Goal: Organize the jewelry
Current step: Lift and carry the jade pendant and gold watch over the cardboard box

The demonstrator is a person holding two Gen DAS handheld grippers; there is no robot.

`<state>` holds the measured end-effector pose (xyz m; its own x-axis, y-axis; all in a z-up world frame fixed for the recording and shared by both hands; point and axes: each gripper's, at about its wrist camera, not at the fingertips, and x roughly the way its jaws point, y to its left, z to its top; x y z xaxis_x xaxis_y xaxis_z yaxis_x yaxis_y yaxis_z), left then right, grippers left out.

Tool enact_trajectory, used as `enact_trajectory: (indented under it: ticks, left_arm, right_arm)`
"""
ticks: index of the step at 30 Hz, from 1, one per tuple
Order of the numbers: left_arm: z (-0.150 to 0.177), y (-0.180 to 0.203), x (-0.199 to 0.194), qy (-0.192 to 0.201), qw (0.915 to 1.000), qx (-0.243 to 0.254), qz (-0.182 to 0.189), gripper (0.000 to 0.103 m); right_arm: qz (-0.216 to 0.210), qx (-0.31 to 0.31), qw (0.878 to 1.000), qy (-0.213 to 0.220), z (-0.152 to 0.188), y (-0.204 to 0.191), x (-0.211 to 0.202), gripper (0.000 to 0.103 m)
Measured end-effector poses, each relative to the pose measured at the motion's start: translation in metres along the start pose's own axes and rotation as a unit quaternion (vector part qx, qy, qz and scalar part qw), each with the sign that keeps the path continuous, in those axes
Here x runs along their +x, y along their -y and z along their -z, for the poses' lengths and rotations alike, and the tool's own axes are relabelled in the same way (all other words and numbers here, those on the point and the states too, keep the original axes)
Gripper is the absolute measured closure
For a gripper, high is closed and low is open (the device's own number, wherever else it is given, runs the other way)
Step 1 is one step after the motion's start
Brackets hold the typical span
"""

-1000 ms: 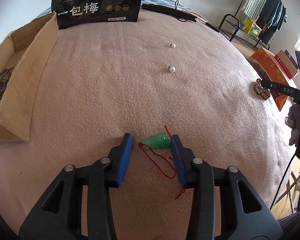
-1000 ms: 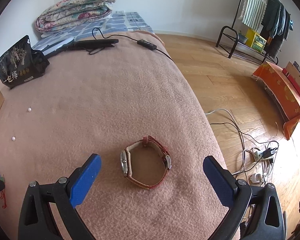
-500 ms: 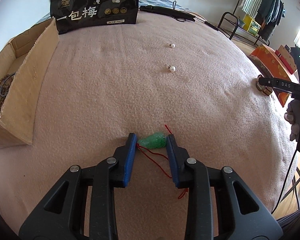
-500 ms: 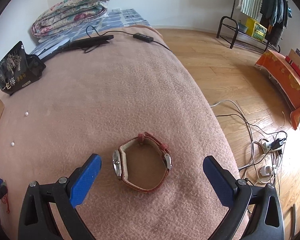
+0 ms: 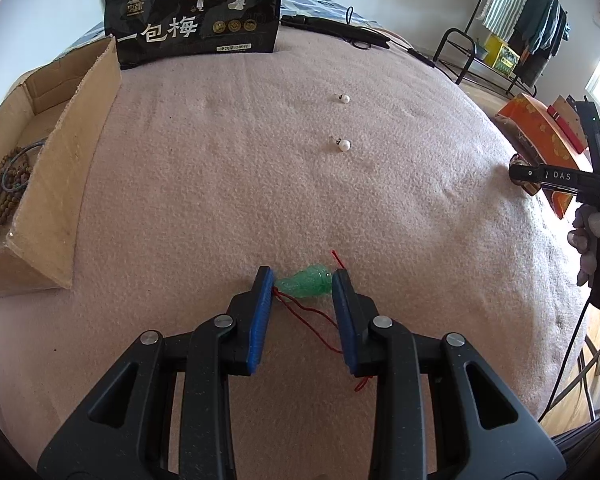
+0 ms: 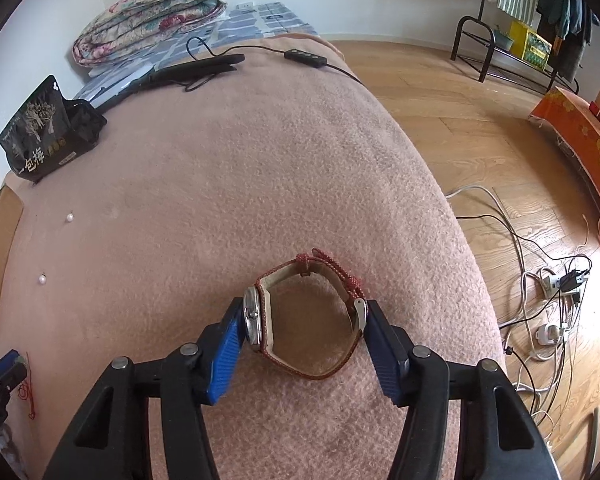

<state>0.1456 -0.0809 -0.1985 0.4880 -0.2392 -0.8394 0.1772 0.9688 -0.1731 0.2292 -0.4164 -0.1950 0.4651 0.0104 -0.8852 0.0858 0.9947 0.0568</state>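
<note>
Your left gripper [image 5: 303,286] is pinching the green pendant [image 5: 307,282] on the pink blanket [image 5: 220,184], its red cord [image 5: 312,314] trailing between the jaws. Your right gripper [image 6: 305,322] is closing its jaws around the red-strapped watch [image 6: 306,312], pads touching both sides.

1. Left gripper [image 5: 303,280]: pointed steeply downward; blue pads [image 5: 262,312] drawn close, pressed on a held item.
2. Right gripper [image 6: 304,316]: angled steeply downward; jaws closing, an item set between them, both pads touched.
</note>
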Motion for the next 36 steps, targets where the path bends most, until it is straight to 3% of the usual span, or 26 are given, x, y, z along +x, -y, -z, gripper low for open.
enact_trajectory:
  ticks: [19,36]
  left_arm:
    - [-0.018,-0.017,-0.071,0.057,0.9979,-0.019,0.025,0.073]
    - [-0.047,-0.050,-0.136,0.111,0.9929,-0.028,0.033,0.073]
  right_arm:
    - [-0.023,-0.027,0.997,0.066,-0.013,-0.037,-0.072,0.043]
    - [-0.071,-0.076,0.990,0.097,-0.019,-0.114,-0.117,0.043]
